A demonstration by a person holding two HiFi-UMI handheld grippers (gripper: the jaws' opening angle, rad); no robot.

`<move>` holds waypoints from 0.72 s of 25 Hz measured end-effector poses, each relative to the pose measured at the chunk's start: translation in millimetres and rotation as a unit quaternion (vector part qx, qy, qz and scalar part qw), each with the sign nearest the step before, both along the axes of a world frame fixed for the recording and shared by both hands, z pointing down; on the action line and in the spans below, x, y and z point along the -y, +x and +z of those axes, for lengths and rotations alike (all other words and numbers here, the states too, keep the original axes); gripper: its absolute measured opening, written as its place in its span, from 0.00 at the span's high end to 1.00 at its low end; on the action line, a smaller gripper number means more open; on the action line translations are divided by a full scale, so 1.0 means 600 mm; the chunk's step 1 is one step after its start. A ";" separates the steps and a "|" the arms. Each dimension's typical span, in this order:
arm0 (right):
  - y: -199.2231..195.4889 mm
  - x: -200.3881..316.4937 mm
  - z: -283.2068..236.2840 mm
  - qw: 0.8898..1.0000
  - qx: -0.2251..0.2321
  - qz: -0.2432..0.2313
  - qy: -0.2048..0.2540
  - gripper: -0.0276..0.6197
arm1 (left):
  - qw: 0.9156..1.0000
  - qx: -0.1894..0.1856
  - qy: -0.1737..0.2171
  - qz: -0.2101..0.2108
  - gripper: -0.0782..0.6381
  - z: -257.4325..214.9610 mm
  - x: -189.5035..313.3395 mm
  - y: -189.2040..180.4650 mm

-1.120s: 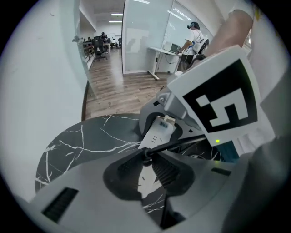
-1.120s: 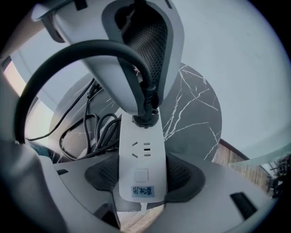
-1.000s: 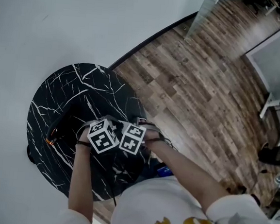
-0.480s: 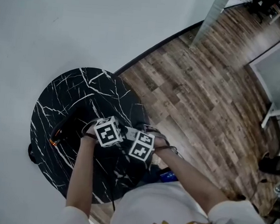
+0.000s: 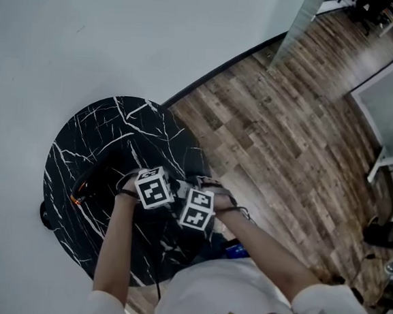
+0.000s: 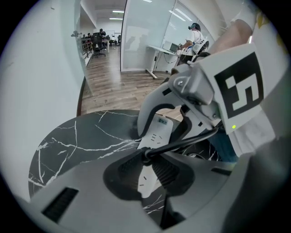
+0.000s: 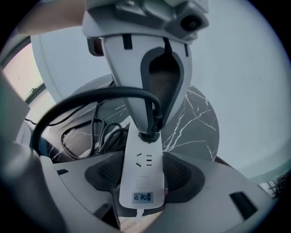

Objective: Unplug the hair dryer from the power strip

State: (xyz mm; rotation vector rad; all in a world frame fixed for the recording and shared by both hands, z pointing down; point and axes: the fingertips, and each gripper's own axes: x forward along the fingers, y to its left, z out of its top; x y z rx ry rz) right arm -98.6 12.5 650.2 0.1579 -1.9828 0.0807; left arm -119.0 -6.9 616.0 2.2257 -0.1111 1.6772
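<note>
A white power strip (image 7: 142,168) lies on the black marble table (image 5: 95,137). My right gripper (image 7: 142,176) is shut on its near end, a pad against each long side. A black plug (image 7: 149,133) sits at the strip's far socket, and my left gripper (image 6: 148,157) is shut on it from above. The plug's cord (image 6: 191,139) runs out to the right in the left gripper view. In the head view both grippers (image 5: 154,188) (image 5: 197,210) meet over the table's near side. The hair dryer (image 5: 93,180) is a dark shape left of them, hard to make out.
Loose black cable (image 7: 93,132) coils on the table beside the strip. The round table stands against a white wall (image 5: 91,34), with wooden floor (image 5: 280,140) to the right. The table's near edge is right under my arms.
Both grippers keep their hold on the plug and the strip. The right gripper's marker cube has tilted a little; the hands have scarcely shifted.
</note>
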 end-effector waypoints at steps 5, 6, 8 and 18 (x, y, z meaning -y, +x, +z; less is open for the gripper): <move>-0.002 0.000 0.007 1.000 -0.018 -0.004 -0.015 0.55 | 1.000 0.001 0.007 0.007 0.81 0.000 -0.001 0.001; -0.003 0.000 0.007 1.000 -0.023 -0.003 -0.012 0.55 | 1.000 0.006 0.010 0.013 0.81 -0.001 -0.002 0.000; -0.004 0.000 0.008 0.999 -0.030 0.000 -0.013 0.55 | 0.999 0.016 0.024 0.021 0.81 -0.003 -0.003 0.001; -0.006 -0.004 0.010 0.999 -0.033 -0.012 -0.003 0.55 | 1.000 -0.017 0.004 0.008 0.81 -0.017 0.016 0.001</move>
